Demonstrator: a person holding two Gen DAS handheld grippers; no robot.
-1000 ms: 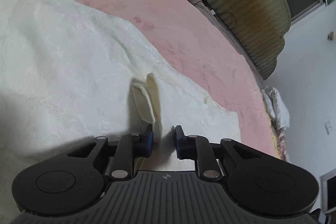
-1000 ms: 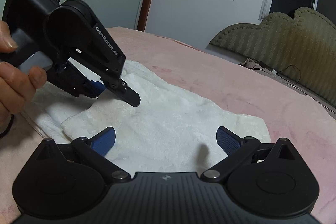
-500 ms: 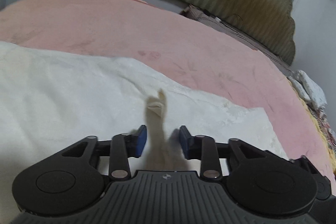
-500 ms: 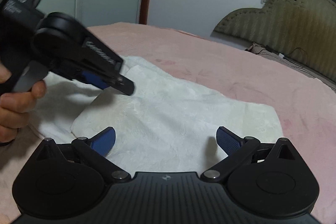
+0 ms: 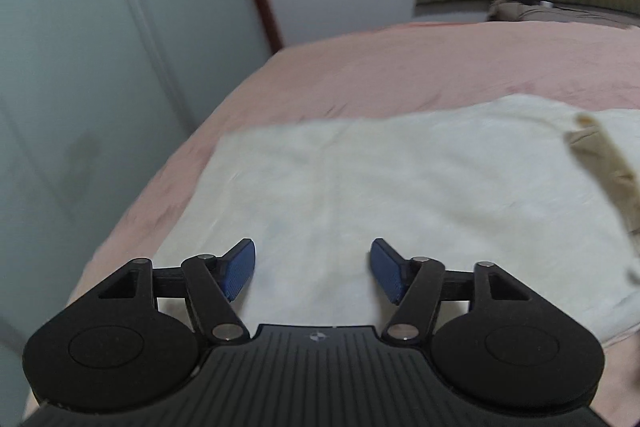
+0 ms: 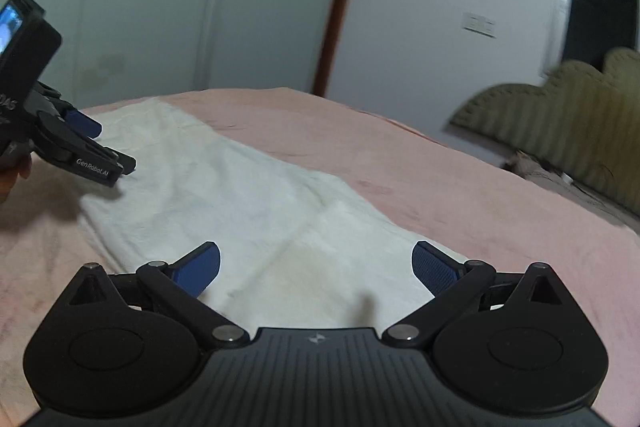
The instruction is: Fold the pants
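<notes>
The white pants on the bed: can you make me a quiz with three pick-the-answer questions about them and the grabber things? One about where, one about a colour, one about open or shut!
1. Where do the white pants lie?
A. on the pink bed cover
B. on the floor
C. over the headboard

2. What colour are the pads on the left gripper?
A. red
B. blue
C. yellow

3. How does the right gripper stand?
A. shut on the pants
B. shut on nothing
C. open, nothing between its jaws

Answers:
1 A: the pants spread flat across the pink cover in both views.
2 B: both pads show dark blue against the black arms.
3 C: its jaws stand wide apart above the cloth. The left gripper's jaws have just been opening too, with nothing between them.
</notes>
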